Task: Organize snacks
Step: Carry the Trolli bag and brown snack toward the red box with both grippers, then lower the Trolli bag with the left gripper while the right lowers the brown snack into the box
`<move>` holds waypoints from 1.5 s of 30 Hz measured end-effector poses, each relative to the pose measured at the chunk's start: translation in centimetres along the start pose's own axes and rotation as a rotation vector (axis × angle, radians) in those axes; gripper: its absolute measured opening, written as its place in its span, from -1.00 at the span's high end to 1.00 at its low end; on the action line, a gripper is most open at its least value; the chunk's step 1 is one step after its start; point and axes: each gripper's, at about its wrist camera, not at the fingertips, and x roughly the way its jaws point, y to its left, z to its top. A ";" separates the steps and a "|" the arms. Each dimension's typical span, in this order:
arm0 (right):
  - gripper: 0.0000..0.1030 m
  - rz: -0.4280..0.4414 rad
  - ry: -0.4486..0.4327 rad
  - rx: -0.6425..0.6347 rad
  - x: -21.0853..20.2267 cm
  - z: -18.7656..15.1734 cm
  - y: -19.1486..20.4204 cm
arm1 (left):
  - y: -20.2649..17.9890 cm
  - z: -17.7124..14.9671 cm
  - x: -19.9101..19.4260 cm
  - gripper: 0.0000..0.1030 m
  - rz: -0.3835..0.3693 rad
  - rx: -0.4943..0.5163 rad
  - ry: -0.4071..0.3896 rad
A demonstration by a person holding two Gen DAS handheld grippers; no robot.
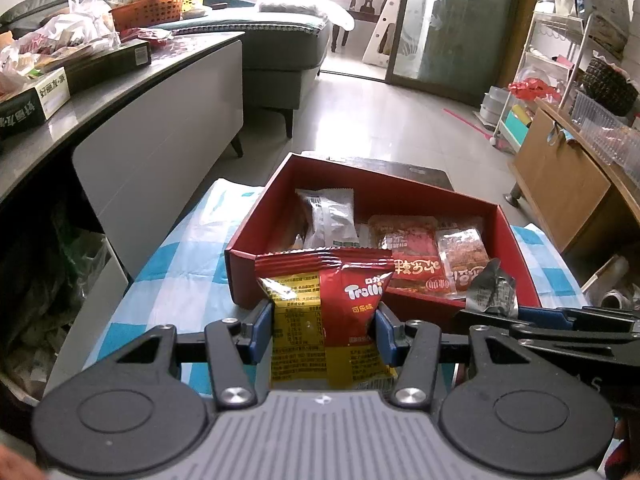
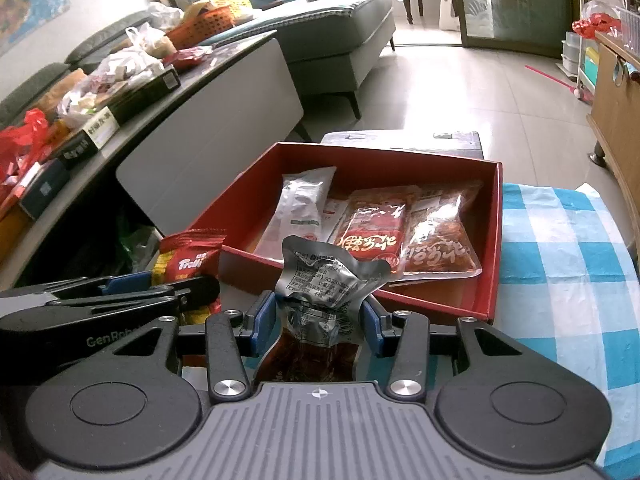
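A red open box (image 1: pixel 244 236) (image 2: pixel 490 240) stands on a blue-checked cloth and holds a silver-white packet (image 1: pixel 332 216) (image 2: pixel 300 204) and two red spicy-snack packets (image 1: pixel 412 256) (image 2: pixel 372 228). My left gripper (image 1: pixel 324 334) is shut on a red and yellow Trolli packet (image 1: pixel 332 304), held just before the box's near wall; it also shows in the right wrist view (image 2: pixel 188 260). My right gripper (image 2: pixel 320 320) is shut on a crumpled silver packet (image 2: pixel 324 280) with dark red contents, beside the left one; its top shows in the left wrist view (image 1: pixel 490 286).
A grey cabinet (image 1: pixel 120 120) on the left carries boxes, bags and an orange basket (image 1: pixel 148 10). A grey sofa (image 1: pixel 280 40) stands behind it. A wooden cabinet (image 1: pixel 568 184) and a white rack (image 1: pixel 552 60) stand on the right. Tiled floor (image 1: pixel 380 120) lies beyond the box.
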 end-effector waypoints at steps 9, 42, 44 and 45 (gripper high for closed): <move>-0.05 -0.003 0.004 0.001 0.2 0.1 -0.1 | -0.2 0.2 0.2 0.11 0.008 0.007 -0.006; -0.04 -0.004 -0.044 0.050 0.0 2.2 -1.4 | -1.0 2.3 1.4 0.11 0.024 0.042 -0.044; -0.04 -0.006 -0.045 0.055 0.1 2.4 -1.6 | -1.1 2.4 1.5 0.11 0.025 0.043 -0.045; -0.04 -0.007 -0.047 0.058 0.1 2.5 -1.7 | -1.1 2.5 1.6 0.11 0.026 0.043 -0.045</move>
